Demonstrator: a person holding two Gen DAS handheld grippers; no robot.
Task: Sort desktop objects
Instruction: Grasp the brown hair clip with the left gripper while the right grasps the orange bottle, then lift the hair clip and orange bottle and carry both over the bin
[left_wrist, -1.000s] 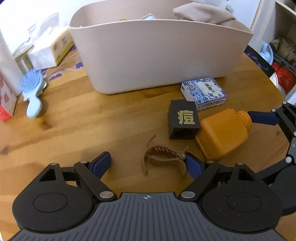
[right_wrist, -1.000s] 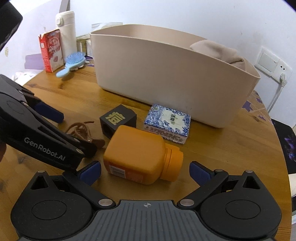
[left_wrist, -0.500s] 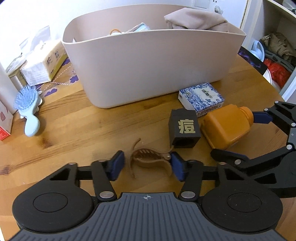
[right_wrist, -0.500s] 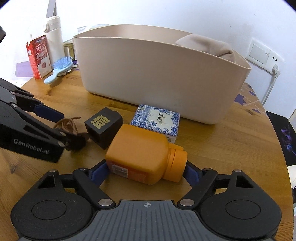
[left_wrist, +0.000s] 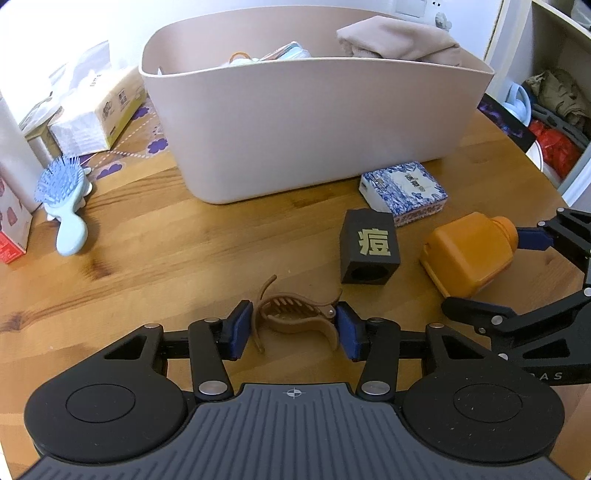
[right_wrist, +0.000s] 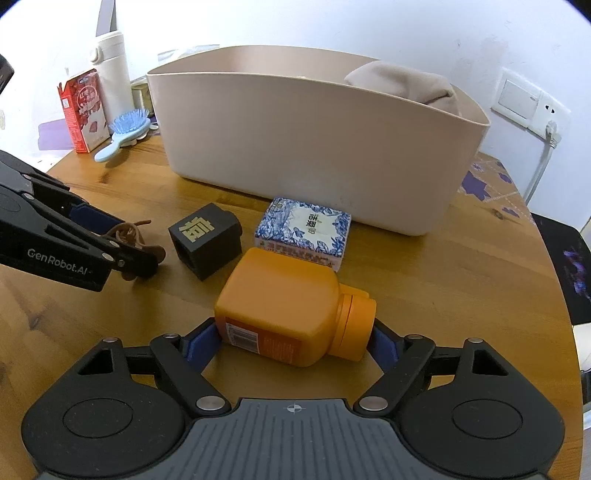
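- left gripper (left_wrist: 293, 328) has just closed its jaws onto the brown hair clip (left_wrist: 295, 321) lying on the wooden table (left_wrist: 166, 258), with bare wood to its left.
- black cube (left_wrist: 370, 252) stands just beyond, apart from the clip.
- right gripper (right_wrist: 295, 341) has just closed, pinching the orange bottle (right_wrist: 288, 314) end to end, near the table's right edge.
- beige bin (right_wrist: 314, 147) blocks the far side.

Wooden table (right_wrist: 424, 280) (round-edged) bears beige bin (right_wrist: 314, 155), orange bottle (right_wrist: 288, 306), black cube (right_wrist: 207, 240), hairbrush (right_wrist: 122, 133).
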